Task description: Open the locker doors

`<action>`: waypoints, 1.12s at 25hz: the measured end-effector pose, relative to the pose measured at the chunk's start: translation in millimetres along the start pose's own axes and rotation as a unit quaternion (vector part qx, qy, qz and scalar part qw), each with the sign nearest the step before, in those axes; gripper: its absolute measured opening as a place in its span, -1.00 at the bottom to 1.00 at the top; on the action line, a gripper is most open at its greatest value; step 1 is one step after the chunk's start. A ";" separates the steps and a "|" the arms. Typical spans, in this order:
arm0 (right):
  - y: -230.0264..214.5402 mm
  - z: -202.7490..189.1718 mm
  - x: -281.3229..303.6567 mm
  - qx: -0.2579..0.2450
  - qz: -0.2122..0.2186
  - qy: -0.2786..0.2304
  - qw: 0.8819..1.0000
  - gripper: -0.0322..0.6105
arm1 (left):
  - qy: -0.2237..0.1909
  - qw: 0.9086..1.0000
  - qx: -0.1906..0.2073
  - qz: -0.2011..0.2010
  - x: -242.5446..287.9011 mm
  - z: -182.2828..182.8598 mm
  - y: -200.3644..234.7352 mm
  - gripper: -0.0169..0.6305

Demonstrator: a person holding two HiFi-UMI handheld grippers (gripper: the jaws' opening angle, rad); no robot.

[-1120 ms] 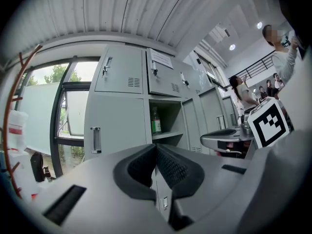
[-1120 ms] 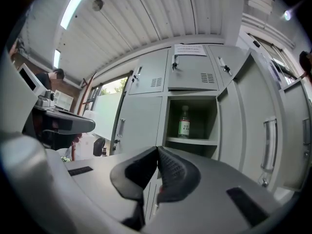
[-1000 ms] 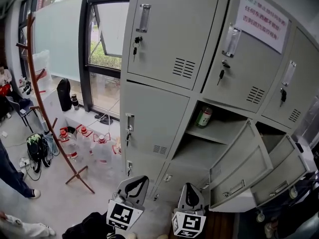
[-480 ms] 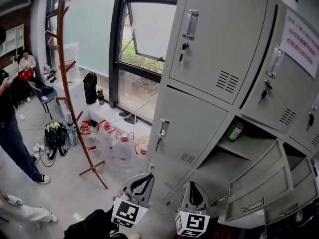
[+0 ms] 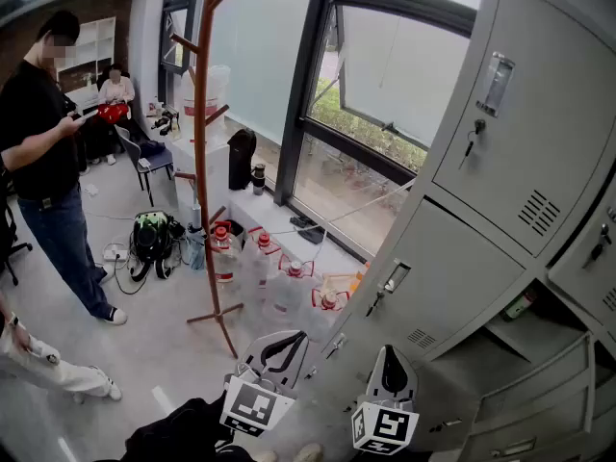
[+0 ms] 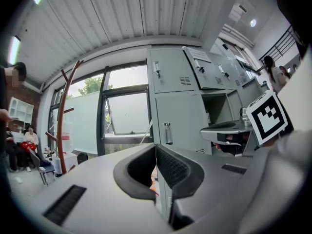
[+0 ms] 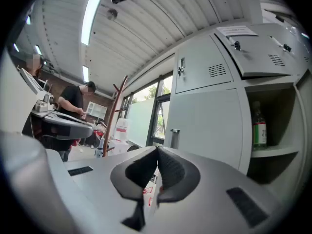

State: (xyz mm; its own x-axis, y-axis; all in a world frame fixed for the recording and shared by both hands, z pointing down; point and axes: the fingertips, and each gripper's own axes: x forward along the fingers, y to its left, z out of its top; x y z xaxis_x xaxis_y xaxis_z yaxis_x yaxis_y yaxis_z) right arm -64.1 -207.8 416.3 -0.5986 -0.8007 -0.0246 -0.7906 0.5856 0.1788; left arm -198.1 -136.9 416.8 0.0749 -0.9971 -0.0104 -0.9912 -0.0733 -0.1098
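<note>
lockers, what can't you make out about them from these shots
- Head view: the open lower doors run off the right and bottom edges, so how many stand open is unclear.
- Head view: the bottle on the shelf is mostly hidden behind the locker front.
- Right gripper view: the print on the notice on the upper door is too small to read.
- Right gripper view: the bottle's label is also too small to read.
</note>
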 end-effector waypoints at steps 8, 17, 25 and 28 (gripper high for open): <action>9.6 4.6 65.1 0.001 0.042 -0.012 0.999 -0.85 | 0.014 0.998 -0.005 0.057 18.8 -12.0 43.6 -0.87; -9.7 -2.2 140.1 0.008 0.070 -0.008 0.997 -0.25 | 0.017 0.996 -0.005 0.090 71.8 -12.6 66.4 -0.88; -15.0 -15.2 172.7 0.013 0.097 0.010 0.995 -0.12 | 0.023 0.994 -0.006 0.109 99.3 -17.2 72.4 -0.88; -16.0 -17.1 179.4 0.012 0.099 0.011 0.995 -0.12 | 0.036 0.993 -0.011 0.114 103.8 -19.4 74.2 -0.88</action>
State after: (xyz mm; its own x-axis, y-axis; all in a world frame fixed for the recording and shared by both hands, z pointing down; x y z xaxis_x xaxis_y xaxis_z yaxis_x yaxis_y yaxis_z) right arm -156.6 -363.0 425.9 -0.7401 -0.6718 0.0307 -0.6606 0.7347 0.1546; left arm -266.0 -246.2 426.8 -0.1592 -0.9865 0.0381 -0.9836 0.1552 -0.0914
